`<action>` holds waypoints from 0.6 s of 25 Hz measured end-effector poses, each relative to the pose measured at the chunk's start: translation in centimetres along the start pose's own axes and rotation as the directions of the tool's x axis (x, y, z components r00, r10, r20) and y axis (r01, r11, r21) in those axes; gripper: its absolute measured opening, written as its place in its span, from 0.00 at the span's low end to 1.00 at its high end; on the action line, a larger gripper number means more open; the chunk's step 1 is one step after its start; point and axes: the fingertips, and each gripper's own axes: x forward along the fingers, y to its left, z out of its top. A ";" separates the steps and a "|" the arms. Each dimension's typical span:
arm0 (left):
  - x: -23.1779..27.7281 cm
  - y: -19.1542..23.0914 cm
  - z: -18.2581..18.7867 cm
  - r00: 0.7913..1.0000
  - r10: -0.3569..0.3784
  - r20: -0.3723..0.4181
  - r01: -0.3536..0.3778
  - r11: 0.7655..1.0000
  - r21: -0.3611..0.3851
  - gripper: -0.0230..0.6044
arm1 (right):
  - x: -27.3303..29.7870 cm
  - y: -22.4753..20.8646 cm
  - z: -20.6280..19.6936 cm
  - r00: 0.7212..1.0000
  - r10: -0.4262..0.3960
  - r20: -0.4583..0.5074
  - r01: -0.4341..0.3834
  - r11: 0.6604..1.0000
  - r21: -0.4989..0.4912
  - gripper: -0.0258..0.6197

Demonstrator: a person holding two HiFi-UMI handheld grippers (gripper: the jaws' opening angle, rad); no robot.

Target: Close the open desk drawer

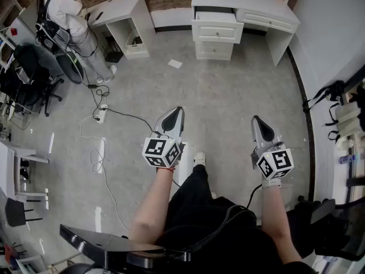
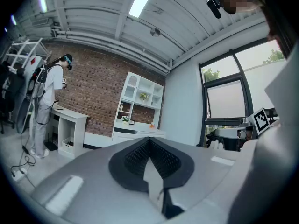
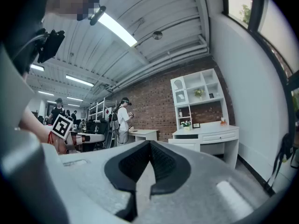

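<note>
A white desk (image 1: 268, 10) stands against the brick wall at the far end of the floor. Its top left drawer (image 1: 217, 28) is pulled out over a second drawer front. The desk (image 3: 208, 133) and the open drawer (image 3: 184, 144) also show in the right gripper view, and the desk (image 2: 140, 132) shows far off in the left gripper view. My left gripper (image 1: 174, 114) and right gripper (image 1: 257, 121) are held side by side above the floor, well short of the desk. Both are shut on nothing, as their own views show for the left gripper (image 2: 150, 143) and right gripper (image 3: 150, 144).
A smaller white side table (image 1: 122, 13) stands left of the desk, with a person in white (image 1: 71, 16) beside it. Cables and a power strip (image 1: 100, 115) lie on the floor at left. A paper scrap (image 1: 175, 63) lies before the desk. Office chairs (image 1: 28, 73) line the left.
</note>
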 end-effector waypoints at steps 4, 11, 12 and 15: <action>3.7 1.9 0.1 1.000 -0.023 -0.016 0.023 1.000 0.008 0.04 | 4.1 -1.8 -0.7 1.000 -0.016 -0.010 0.016 1.000 0.013 0.04; 9.7 4.9 0.0 0.998 -0.034 -0.043 0.034 0.999 -0.003 0.04 | 10.5 -4.6 -1.4 0.999 -0.011 -0.039 0.012 1.000 0.024 0.04; 10.5 5.3 -0.1 0.998 -0.036 -0.050 0.036 0.999 -0.006 0.04 | 11.3 -5.1 -1.5 0.999 -0.014 -0.043 0.015 0.999 0.030 0.04; 12.7 6.4 -0.1 0.997 -0.046 -0.069 0.045 0.999 -0.017 0.04 | 13.7 -6.2 -1.5 0.998 -0.022 -0.057 0.024 0.999 0.034 0.04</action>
